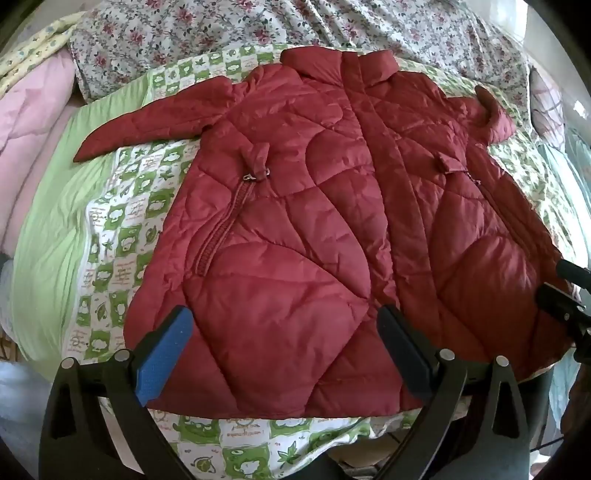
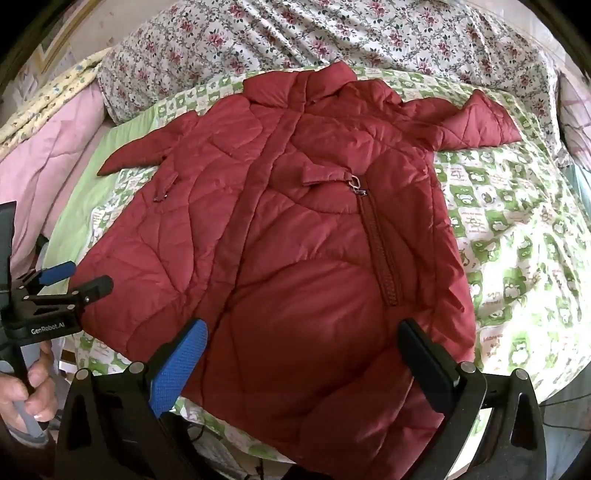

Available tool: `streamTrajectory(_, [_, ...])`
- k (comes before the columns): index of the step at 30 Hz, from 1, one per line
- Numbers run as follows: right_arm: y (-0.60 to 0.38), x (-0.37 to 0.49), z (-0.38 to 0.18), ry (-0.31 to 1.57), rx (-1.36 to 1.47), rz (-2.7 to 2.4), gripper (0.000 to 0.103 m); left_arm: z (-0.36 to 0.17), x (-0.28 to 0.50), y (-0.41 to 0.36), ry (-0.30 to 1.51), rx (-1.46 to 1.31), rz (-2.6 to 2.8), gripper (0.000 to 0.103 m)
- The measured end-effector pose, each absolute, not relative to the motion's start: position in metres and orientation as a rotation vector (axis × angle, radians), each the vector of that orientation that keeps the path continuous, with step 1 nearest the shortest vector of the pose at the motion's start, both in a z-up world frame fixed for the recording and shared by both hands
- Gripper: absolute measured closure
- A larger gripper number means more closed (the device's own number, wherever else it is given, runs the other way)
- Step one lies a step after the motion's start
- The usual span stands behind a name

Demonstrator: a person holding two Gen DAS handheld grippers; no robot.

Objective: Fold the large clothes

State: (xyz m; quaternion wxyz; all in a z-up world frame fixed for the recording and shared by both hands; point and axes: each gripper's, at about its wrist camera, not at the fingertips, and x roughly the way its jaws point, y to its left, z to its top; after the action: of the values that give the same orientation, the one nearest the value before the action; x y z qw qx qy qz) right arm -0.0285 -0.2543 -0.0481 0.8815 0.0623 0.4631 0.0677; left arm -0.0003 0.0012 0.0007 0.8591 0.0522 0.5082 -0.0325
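Observation:
A red quilted jacket lies flat, front up, on the bed, collar at the far end, hem toward me. It also shows in the right wrist view. Its left sleeve stretches out to the left; its right sleeve points right. My left gripper is open above the hem's left half, holding nothing. My right gripper is open above the hem's right half, holding nothing. The left gripper also shows at the left edge of the right wrist view.
A green-and-white patterned sheet lies under the jacket. A floral quilt is bunched at the far end. A pink quilt lies at the left. The bed's near edge runs just below the hem.

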Motion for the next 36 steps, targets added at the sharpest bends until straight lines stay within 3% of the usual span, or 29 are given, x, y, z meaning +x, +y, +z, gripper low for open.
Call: streamTrajectory(36, [-0.2534, -0.0282, -0.0431, 0.964, 0.133, 0.147, 0.0, -0.0039, 0.0006, -0.005, 1.01, 0.125, -0.073, 0.003])
